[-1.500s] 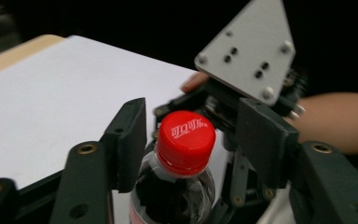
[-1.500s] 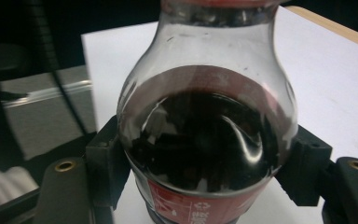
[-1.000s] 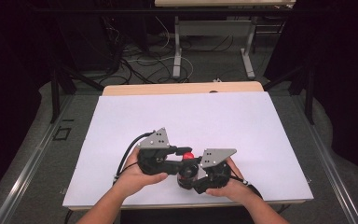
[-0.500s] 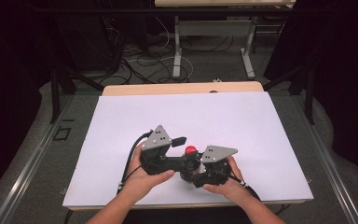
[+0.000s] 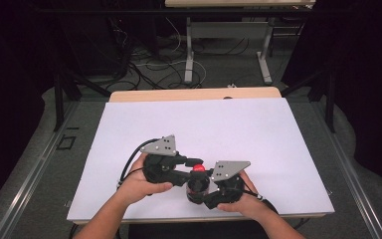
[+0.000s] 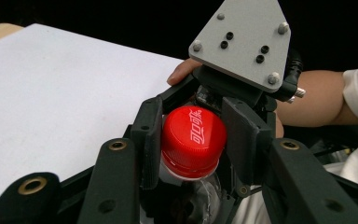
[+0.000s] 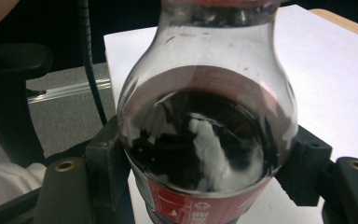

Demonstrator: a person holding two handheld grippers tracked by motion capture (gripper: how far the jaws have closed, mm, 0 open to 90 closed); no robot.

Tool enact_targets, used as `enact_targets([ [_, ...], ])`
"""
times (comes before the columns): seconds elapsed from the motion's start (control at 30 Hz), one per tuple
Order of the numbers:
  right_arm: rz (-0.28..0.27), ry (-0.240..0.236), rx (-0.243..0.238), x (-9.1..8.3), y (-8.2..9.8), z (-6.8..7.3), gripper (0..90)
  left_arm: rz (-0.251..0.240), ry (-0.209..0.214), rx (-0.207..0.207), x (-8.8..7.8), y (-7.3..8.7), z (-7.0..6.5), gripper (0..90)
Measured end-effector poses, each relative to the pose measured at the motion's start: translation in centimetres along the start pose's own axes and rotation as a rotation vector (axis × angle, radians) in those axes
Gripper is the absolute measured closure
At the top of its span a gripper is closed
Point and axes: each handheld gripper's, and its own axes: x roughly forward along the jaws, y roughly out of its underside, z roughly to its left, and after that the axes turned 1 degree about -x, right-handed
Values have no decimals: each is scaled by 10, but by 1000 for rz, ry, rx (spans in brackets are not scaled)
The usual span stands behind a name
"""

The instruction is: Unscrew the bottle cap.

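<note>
- Left gripper [image 5: 191,164], black with a grey three-cornered plate on top, sits in the person's left hand [image 5: 142,181] low over the near part of the white tabletop [image 5: 258,134]; black cable loops out to its left.
- Its jaws have just opened and closed again and now pinch the red screw cap [image 6: 193,140] with white lettering; in the left gripper view one black pad presses on each side of the cap.
- Clear plastic cola bottle [image 7: 205,126], dark liquid inside, red label band round its body, sits between the two grippers at the near middle of the tabletop, held above it; the cap [image 5: 198,168] shows as a red spot in the high view.
- Right gripper [image 5: 204,191], also black with a grey plate, in the person's right hand [image 5: 241,201], just right of the bottle.
- Its jaws clamp the bottle's body from both sides at the label band, seen in the right gripper view.
- Bare wooden edge [image 5: 194,94] along the tabletop's far side; grey floor and cables beyond.
</note>
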Motion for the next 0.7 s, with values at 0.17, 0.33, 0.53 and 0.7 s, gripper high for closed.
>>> enact_targets([
  [0.17, -1, 85, 36, 1, 0, -2, 293, -26, -176, -45, 6, -2, -8, 606],
  [0.33, 29, 240, 64, 3, 0, -4, 294, -86, -394, -139, 23, 2, -25, 606],
  [0.53, 39, 258, 78, 2, 3, -7, 293, -95, -403, -158, 27, 2, -23, 546],
  [0.7, 19, 208, 77, -2, 3, -11, 293, -96, -291, -111, 10, -3, -15, 406],
])
